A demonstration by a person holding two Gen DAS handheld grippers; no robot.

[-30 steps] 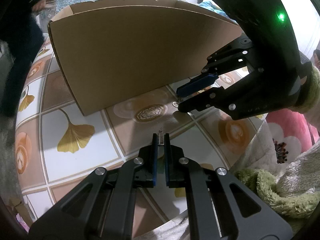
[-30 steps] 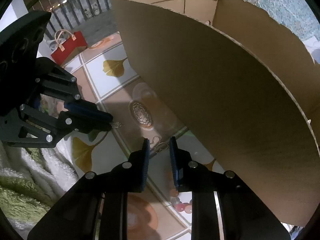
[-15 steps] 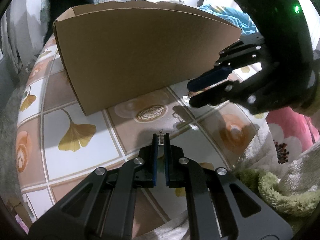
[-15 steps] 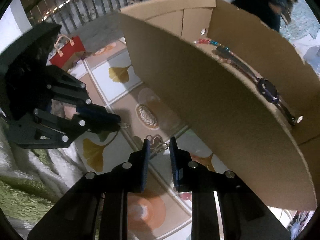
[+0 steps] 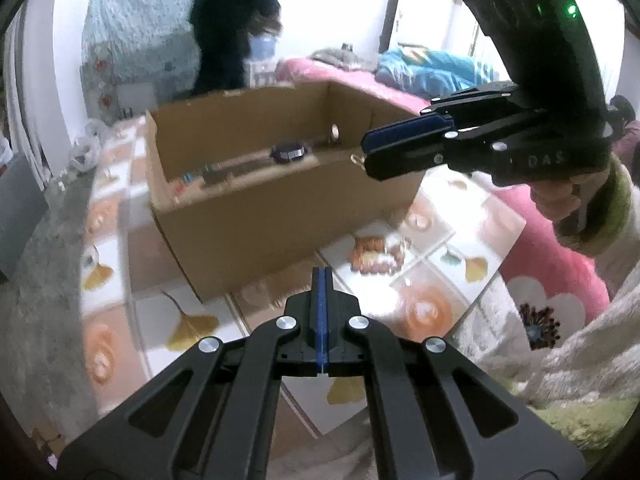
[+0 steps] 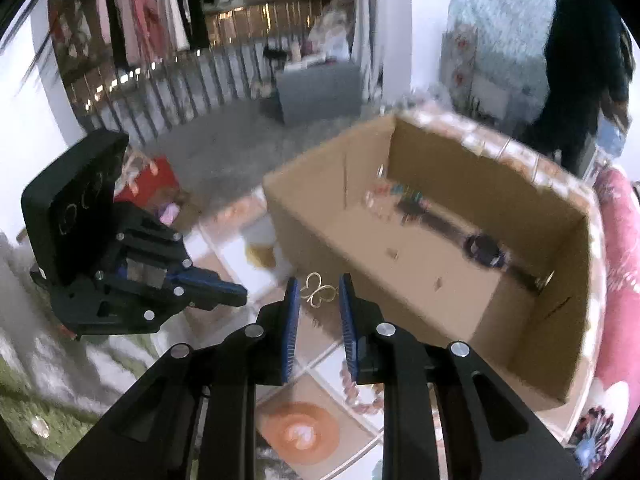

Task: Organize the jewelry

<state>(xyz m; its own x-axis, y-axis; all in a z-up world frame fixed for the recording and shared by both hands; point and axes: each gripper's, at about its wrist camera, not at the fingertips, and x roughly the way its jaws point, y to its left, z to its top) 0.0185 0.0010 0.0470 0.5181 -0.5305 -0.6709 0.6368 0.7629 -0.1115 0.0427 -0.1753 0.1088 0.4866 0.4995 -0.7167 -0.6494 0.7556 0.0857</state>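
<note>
Right gripper: while your right gripper hangs beside the cardboard box, its fingers pinch a gold butterfly earring.
Left gripper: your left gripper has fingers pressed together, nothing visible between them.

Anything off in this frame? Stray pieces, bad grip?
One stray: a pink bead bracelet lies on the tiled tabletop beside the cardboard box, not inside with the watch. The right gripper holds the gold butterfly piece cleanly.
</note>
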